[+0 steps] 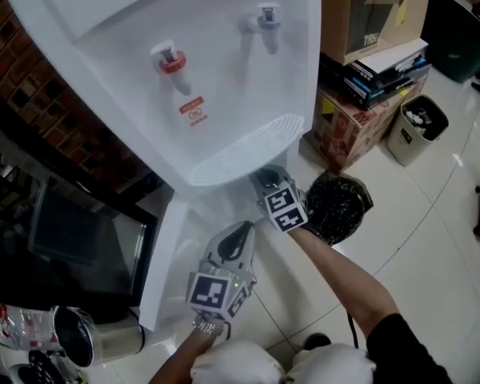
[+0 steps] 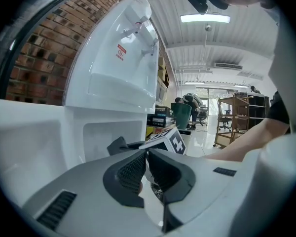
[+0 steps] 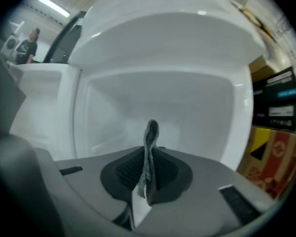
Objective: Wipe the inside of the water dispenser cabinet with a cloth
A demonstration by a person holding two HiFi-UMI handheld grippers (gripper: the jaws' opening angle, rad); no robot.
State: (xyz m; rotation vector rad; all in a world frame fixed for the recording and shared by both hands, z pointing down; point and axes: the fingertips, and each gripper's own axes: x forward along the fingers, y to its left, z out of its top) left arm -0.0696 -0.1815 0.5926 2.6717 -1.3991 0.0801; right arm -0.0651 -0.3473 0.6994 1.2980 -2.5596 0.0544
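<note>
a glossy white tiled floor (image 1: pixel 432 238) runs out from a brick wall (image 1: pixel 40 86), with cardboard boxes (image 1: pixel 360 22) stacked near the tall white plastic water dispenser (image 1: pixel 128 46). its lower cabinet (image 3: pixel 163 100) stands open, and the white door (image 1: pixel 162 254) is swung out to the left. the right claw (image 3: pixel 149 153) is pushed into the opening under the drip tray (image 1: pixel 248 146), its jaws pressed together on a thin upright fold of grey cloth (image 3: pixel 151 130). the cloth is just short of the bare back wall. the left claw (image 2: pixel 145 154) hangs just outside by the door, jaws drawn together on nothing.

only a narrow strip of cloth stands proud of the jaws. a hard drag along the wall would likely pull it free. the bare jaws could also scrape the plastic instead of wiping it. the loose door could swing against the left claw.
</note>
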